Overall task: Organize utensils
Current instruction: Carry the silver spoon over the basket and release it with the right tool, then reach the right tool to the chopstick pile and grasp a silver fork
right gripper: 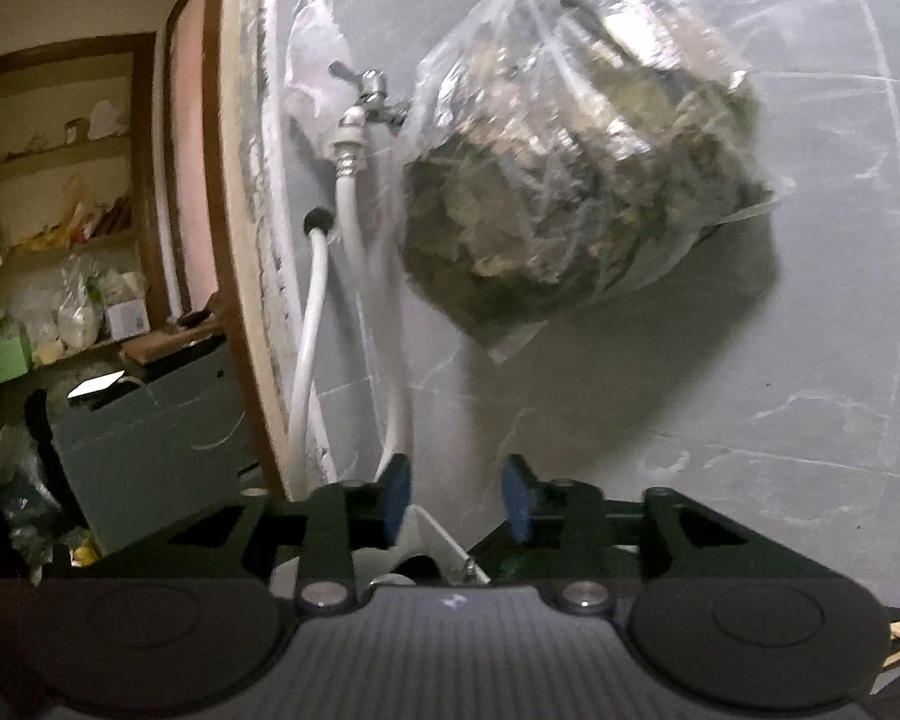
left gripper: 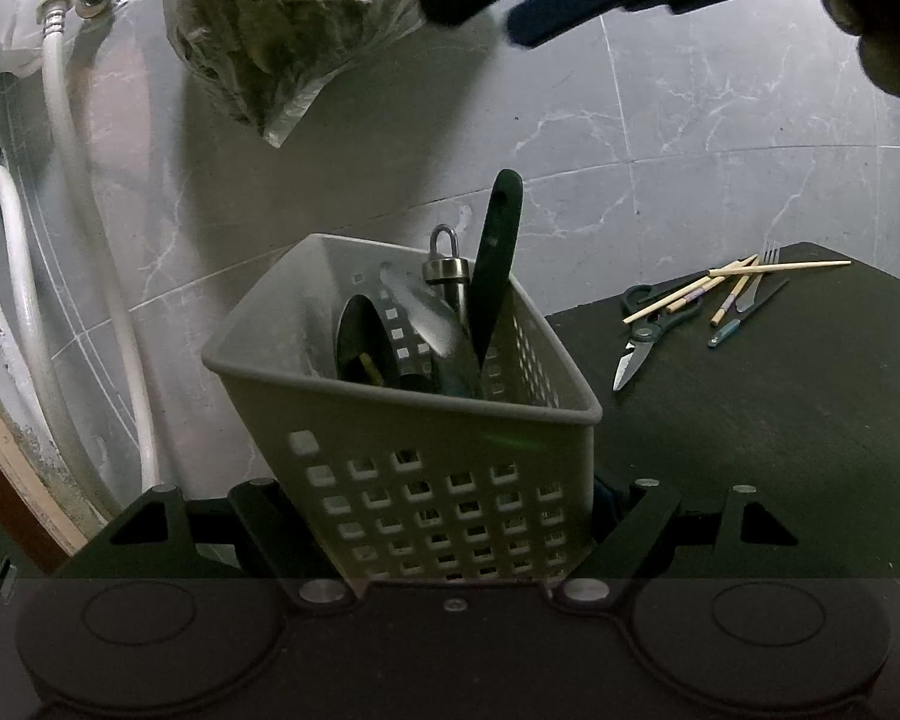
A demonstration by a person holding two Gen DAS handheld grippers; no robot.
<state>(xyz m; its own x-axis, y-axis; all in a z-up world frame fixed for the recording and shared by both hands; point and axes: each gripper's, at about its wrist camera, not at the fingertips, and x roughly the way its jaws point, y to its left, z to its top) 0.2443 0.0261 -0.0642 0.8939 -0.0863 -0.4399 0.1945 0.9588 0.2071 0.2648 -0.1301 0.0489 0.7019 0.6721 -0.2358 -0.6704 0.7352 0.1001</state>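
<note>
My left claw (left gripper: 450,540) is clamped on the grey perforated basket (left gripper: 414,420), pads on its lower side walls — basket sits tilted at the near-left edge of the dark desk (left gripper: 750,450). Already inside it: a black-handled utensil (left gripper: 498,264) sticking up toward 12 o'clock, a steel tool with a ring top (left gripper: 447,270), and other dark pieces I can't name. My right claw (right gripper: 459,504) is spread with nothing between the blue pads (right gripper: 393,498), pointing at the tiled wall, the white hose (right gripper: 306,360) and the hanging plastic bag (right gripper: 576,156); from the left wrist view it hangs at about 1 o'clock above the basket. I judge this as the gap between drops: one item in, next pick not started. Still loose on the desk at about 2 o'clock from the basket — scissors (left gripper: 648,330), chopsticks (left gripper: 750,276), a fork (left gripper: 762,276) and a thin blue-handled tool (left gripper: 744,318), piled touching each other. Next move calls for swinging the right claw down over that pile, lining up across one thin handle, and closing low on it; the crossed chopsticks look likely to roll or come along. Left hold should keep the basket steady.
</note>
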